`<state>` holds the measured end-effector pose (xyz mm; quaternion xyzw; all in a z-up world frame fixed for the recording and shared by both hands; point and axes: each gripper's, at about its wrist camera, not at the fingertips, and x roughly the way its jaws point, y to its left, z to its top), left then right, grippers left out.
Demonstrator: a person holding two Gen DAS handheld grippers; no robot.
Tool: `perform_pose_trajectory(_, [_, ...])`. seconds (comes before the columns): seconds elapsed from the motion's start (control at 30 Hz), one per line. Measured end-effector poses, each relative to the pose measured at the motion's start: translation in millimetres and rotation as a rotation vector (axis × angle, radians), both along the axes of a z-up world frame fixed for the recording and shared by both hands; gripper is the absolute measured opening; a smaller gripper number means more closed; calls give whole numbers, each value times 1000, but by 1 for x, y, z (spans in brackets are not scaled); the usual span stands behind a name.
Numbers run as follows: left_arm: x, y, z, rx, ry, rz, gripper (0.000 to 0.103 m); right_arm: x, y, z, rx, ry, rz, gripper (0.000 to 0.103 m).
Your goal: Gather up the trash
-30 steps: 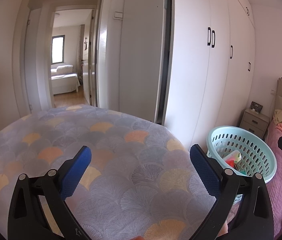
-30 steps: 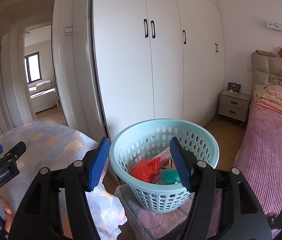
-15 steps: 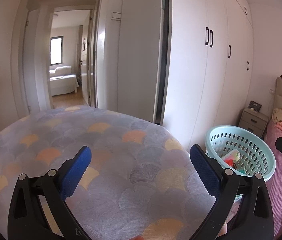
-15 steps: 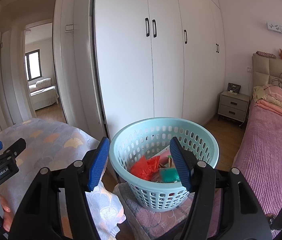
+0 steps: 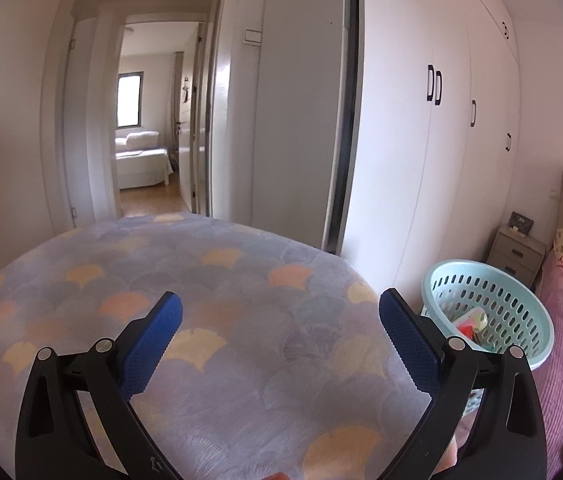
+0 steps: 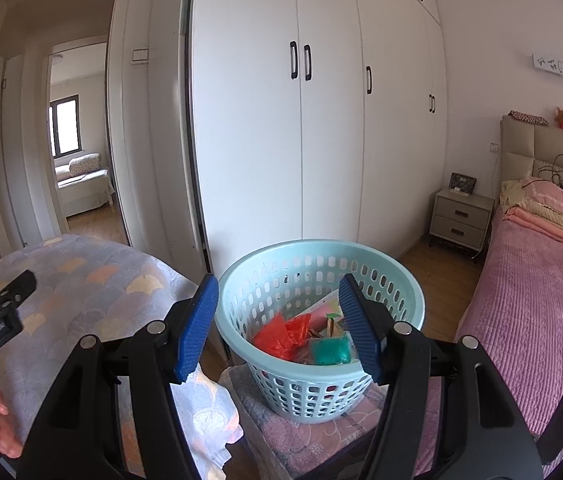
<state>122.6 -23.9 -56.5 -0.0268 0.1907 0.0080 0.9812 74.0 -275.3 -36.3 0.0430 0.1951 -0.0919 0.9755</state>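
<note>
1. The light blue basket (image 6: 321, 312) with a perforated wall stands on a low seat covered with a pink flowered cloth (image 6: 313, 436). I take the basket as the landmark for all places.
2. Inside the basket lies the collected trash: a crumpled red plastic bag (image 6: 281, 336) at its left side, a green packet (image 6: 331, 350) at the front, and some paper wrappers (image 6: 321, 320) behind these two. In the left wrist view the same basket (image 5: 489, 312) shows a white and red package (image 5: 471, 320) inside.
3. Left of the basket is a round table under a purple cloth with yellow and orange fan shapes (image 5: 201, 320); the surface of the cloth is bare.
4. Behind the basket stands a white wardrobe (image 6: 321, 120) with black handles. Right of the basket is a bed with a pink cover (image 6: 533, 300), and behind it on the right a small nightstand (image 6: 461, 220).
5. Far left behind the basket an open doorway (image 6: 77, 168) shows another room.
6. The right gripper (image 6: 277, 320) hangs just in front of the basket, pointing a little downward; its blue pads stand moderately apart and hold nothing.
7. The left gripper (image 5: 281, 332) is above the table, left of the basket; its jaws are wide and nothing is between them.
8. A hand (image 6: 1, 428) holds the left gripper from below.
</note>
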Motion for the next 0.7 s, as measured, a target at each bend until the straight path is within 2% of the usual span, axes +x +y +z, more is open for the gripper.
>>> perform_pose_trajectory(0.43, [-43,-1,32,38,-61,-20,95,-10,9,7,2,-3,18,59])
perform_pose_trajectory(0.7, [-55,3,39,63,-68,-34,95,-9,13,9,1,3,20,59])
